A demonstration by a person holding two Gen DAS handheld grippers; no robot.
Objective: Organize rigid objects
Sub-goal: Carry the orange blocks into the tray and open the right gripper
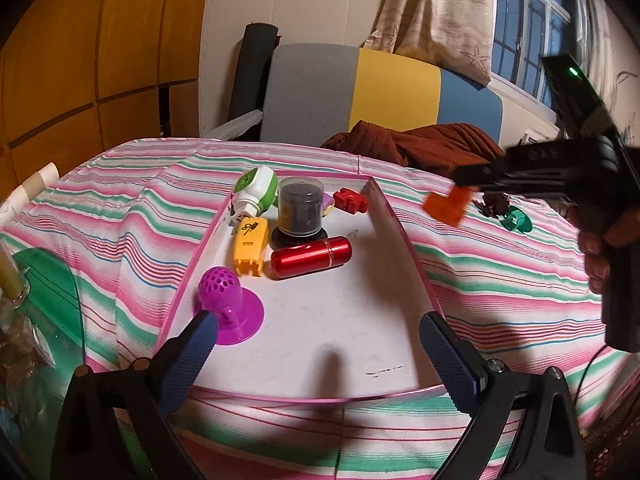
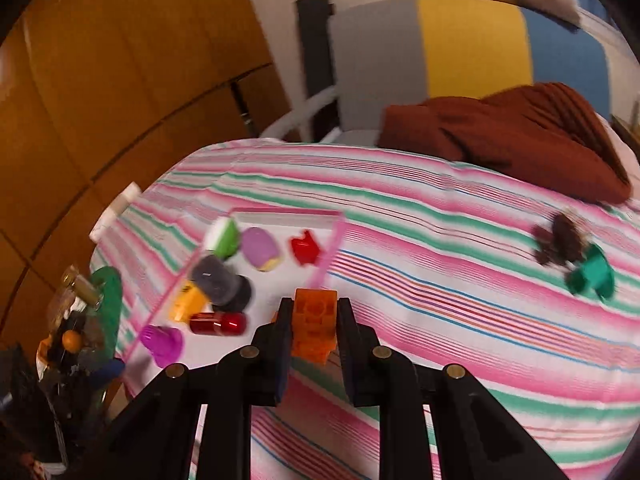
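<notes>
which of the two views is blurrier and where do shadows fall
Right wrist view: motion-smeared, with the tray items and green toy soft, though the orange block in the right gripper stays fairly sharp. Left wrist view: crisp except the blurred right gripper and block; a dark shadow crosses the tray's near floor. Both bend edges like a fisheye.

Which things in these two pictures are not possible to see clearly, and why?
- Brown object beside the green piece: right wrist view, motion blur; what it is stays unclear.
- Same brown object: left wrist view, partly behind the right gripper.
- Purple-and-yellow item: left wrist view, mostly hidden by the dark cylinder.
- Clutter: right wrist view, dark.
</notes>
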